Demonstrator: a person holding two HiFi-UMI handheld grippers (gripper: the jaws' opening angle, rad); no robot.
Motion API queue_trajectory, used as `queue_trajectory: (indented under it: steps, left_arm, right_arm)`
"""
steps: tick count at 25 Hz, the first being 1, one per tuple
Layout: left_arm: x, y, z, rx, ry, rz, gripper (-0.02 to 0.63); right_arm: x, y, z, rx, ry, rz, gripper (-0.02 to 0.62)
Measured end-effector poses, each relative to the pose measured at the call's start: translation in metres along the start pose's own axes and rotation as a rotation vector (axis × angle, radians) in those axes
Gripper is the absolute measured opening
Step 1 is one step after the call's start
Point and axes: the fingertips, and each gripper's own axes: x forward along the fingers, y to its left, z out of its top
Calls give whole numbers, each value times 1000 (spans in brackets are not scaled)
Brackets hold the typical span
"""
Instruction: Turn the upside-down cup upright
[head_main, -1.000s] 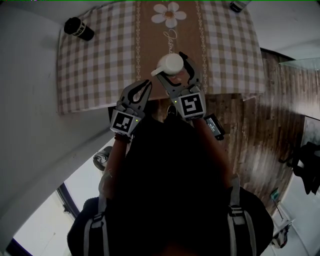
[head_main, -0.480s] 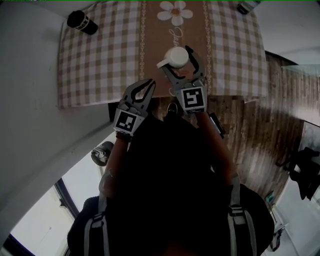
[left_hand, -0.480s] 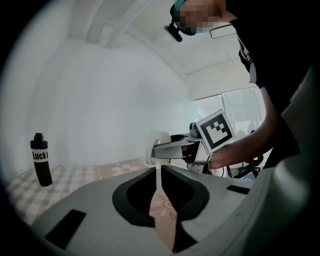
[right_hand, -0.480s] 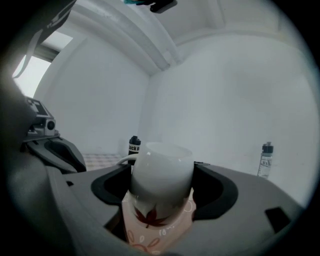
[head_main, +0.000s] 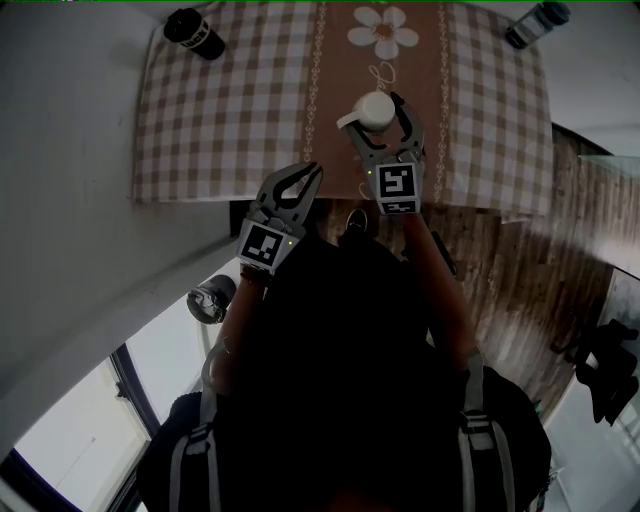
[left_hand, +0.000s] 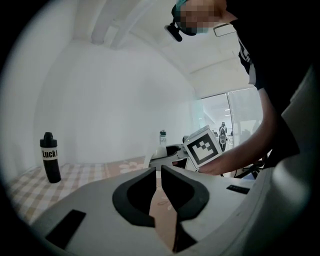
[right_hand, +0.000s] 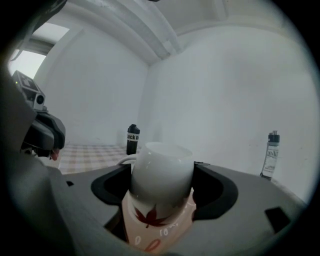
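Head view and both gripper views, taken together. The cup (head_main: 377, 105) is shown between the jaws of the right gripper (head_main: 376, 112), over the brown runner (head_main: 335, 60) of the checked desk (head_main: 230, 120), a little short of the printed daisy (head_main: 385, 32). In the right gripper view the cup (right_hand: 161, 170) is seen pressed by a pad on either flank. Its long axis stands nearly vertical, with a slight lean, and so lies square across the roughly level jaws. The handle (head_main: 347, 121) projects to the view's left, towards the left gripper (head_main: 305, 172). The upward end is seen only as a pale disc, so it cannot be settled whether it is base or mouth. Whether the lower end rests on the runner is likewise not shown.

The left gripper is held at the near edge of the desk, well apart from the cup. Its jaws are all but closed, with nothing between them. The right hand is therefore judged the only one placed to act. Any inversion would have to be made by rolling that wrist about the line of the jaws.

Compared with the earlier frames, the cup and the right gripper are found further in from the near edge and closer to the daisy, the grip being unchanged. The left gripper has kept its station and its narrow setting.
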Motion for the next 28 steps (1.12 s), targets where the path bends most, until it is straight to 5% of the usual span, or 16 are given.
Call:
queue_trajectory:
  steps: [28]
  left_arm:
    - [-12, 15, -11, -44, 29, 21, 37]
  right_arm:
    - [34, 23, -84, 4, 257, 58, 383]
